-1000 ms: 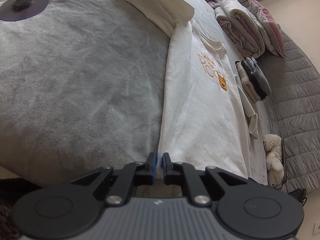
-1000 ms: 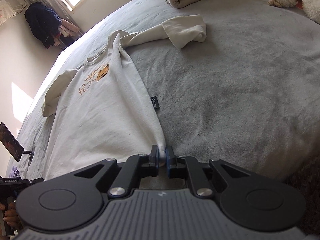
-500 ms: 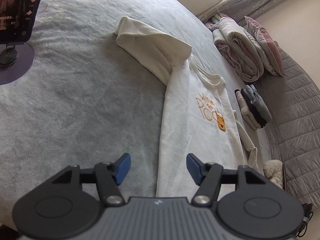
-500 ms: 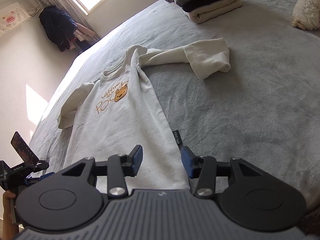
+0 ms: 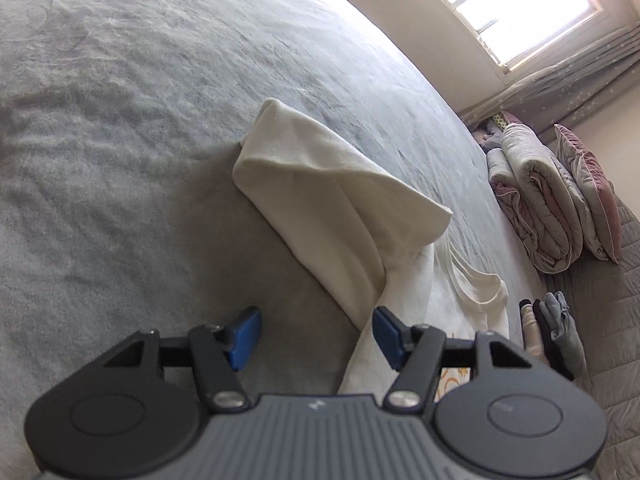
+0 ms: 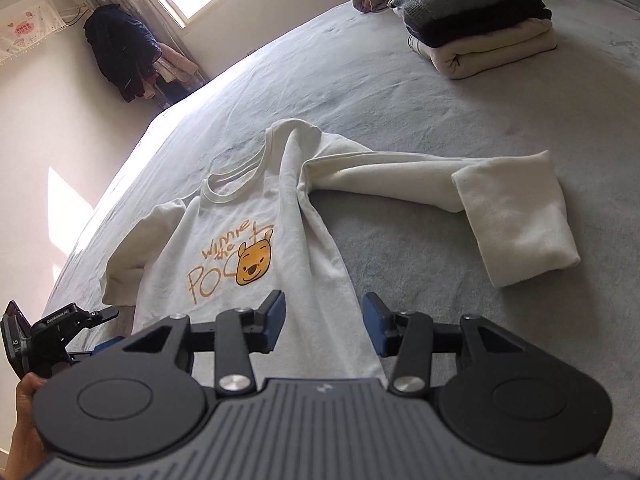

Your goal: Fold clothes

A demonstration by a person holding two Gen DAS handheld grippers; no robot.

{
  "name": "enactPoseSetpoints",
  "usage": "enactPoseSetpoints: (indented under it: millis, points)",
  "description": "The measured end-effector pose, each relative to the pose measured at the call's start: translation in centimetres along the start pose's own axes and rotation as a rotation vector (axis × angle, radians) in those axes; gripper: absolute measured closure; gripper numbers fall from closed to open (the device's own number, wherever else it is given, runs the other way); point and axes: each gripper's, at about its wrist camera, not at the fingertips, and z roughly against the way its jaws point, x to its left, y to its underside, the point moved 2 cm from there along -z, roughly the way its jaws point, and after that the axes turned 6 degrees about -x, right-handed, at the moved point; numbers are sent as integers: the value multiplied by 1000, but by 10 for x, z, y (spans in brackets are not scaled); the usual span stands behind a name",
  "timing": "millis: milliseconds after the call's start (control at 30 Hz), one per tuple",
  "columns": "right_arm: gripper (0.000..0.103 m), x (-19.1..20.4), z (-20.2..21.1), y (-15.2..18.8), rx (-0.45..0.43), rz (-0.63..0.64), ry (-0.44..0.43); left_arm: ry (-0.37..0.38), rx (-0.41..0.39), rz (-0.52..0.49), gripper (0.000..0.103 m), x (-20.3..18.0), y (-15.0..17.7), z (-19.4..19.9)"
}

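A cream sweatshirt (image 6: 240, 248) with an orange bear print lies face up on the grey bed (image 6: 440, 128). Its sides are folded in. In the right wrist view one sleeve (image 6: 516, 216) stretches right, its cuff end doubled back. My right gripper (image 6: 324, 324) hovers open over the body's right edge, with nothing pinched. In the left wrist view the other sleeve (image 5: 332, 200) lies folded over itself. My left gripper (image 5: 316, 338) is open just short of it. The right pad is over the cloth edge and the left pad over the blanket.
A stack of folded clothes (image 6: 480, 28) sits at the bed's far side, also seen as the stack (image 5: 552, 332). A rolled quilt (image 5: 536, 200) and a pink pillow (image 5: 588, 184) lie beyond. A person's hand (image 6: 24, 400) shows at lower left. Dark clothes (image 6: 124, 56) hang by the window.
Both grippers were shut on the sweatshirt's bottom corners; they have let go, opened, and moved up along the garment toward the sleeves.
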Motion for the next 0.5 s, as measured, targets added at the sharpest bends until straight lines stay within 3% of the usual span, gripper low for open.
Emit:
enactPoseSetpoints:
  millis: [200, 267, 367, 500]
  points:
    - [56, -1, -27, -11, 1, -8, -30, -23, -83, 30, 44, -5, -14, -21]
    - [56, -1, -35, -11, 17, -25, -37, -51, -102, 33, 54, -6, -18, -27]
    - [56, 5, -43, -13, 37, -18, -53, -99, -108, 17, 95, -8, -23, -36]
    - [56, 8, -45, -17, 39, 7, -58, -101, -99, -21, 99, -8, -28, -39]
